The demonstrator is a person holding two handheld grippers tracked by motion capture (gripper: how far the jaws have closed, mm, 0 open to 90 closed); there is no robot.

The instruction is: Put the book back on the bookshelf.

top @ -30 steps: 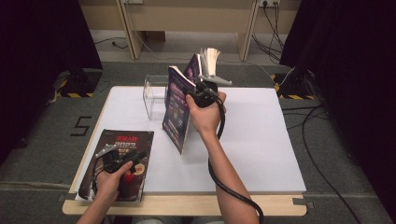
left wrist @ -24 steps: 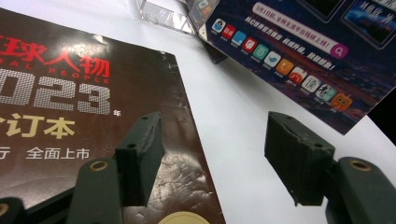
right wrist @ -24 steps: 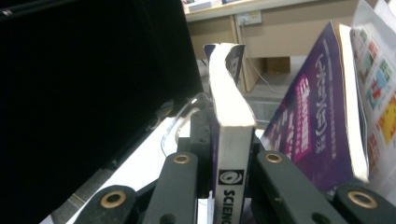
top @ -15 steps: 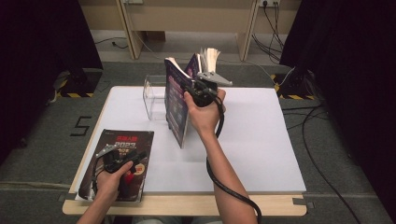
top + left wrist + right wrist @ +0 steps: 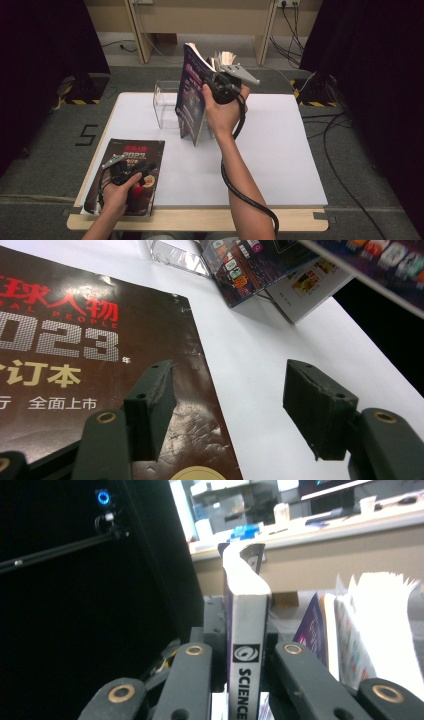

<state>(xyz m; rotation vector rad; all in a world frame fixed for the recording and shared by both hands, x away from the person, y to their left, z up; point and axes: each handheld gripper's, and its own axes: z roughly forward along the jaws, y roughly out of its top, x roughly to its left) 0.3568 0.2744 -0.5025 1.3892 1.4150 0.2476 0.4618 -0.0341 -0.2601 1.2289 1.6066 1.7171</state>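
My right gripper (image 5: 212, 85) is shut on the spine of a purple magazine (image 5: 190, 95) and holds it upright in the air, above the back middle of the white table (image 5: 280, 150). In the right gripper view the grey spine marked SCIENCE (image 5: 247, 645) stands clamped between the jaws of the right gripper (image 5: 247, 677). A dark brown magazine (image 5: 140, 150) lies flat at the front left. My left gripper (image 5: 142, 167) rests over it, open. In the left gripper view one jaw of the left gripper (image 5: 230, 405) is over the brown cover (image 5: 75, 350), the other over bare table.
A clear acrylic holder (image 5: 167, 102) stands at the back of the table just left of the lifted magazine, with more magazines (image 5: 360, 630) standing in it. Its corner (image 5: 180, 255) shows beyond the brown cover. Dark curtains flank the table.
My right hand has lifted the purple magazine higher, out above the holder. The left gripper has stayed where it was over the brown magazine.
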